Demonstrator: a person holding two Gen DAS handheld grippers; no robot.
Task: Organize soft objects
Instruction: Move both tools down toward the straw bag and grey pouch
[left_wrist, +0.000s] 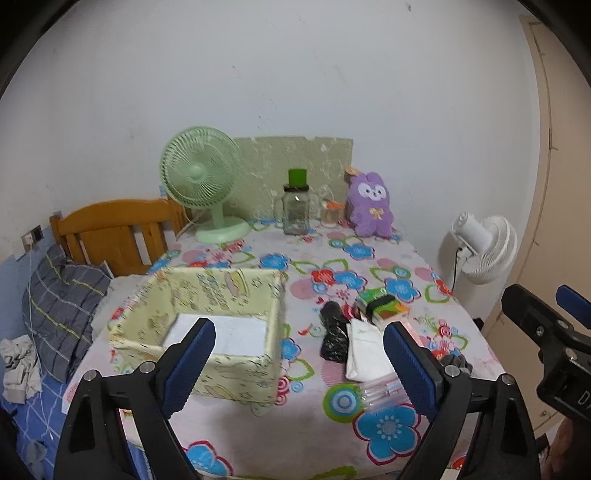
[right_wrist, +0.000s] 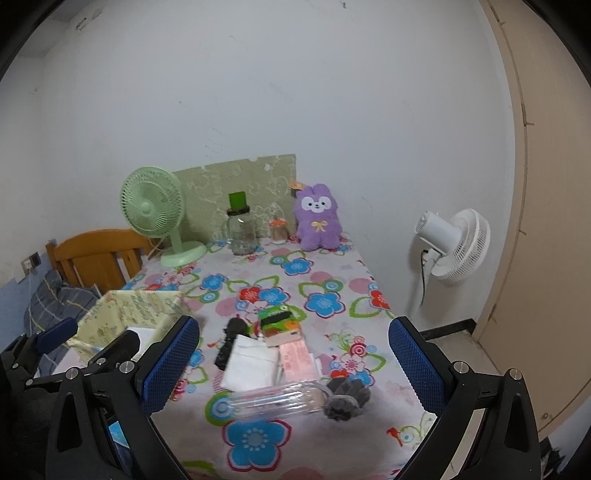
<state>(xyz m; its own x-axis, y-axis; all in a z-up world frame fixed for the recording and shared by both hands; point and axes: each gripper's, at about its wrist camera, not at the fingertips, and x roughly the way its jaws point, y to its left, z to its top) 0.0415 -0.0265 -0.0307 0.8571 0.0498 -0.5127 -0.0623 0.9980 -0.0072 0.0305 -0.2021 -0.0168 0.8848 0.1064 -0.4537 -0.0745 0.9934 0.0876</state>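
Purple plush rabbit (right_wrist: 318, 218) upright by wall, yellow fabric box (left_wrist: 207, 325) near

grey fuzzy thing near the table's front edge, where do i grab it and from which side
Probably pinch the grey fuzzy bundle across its rounded middle, coming down from above with the right gripper, which is open. It lies low on the tablecloth, with the clear plastic pack against its left side.
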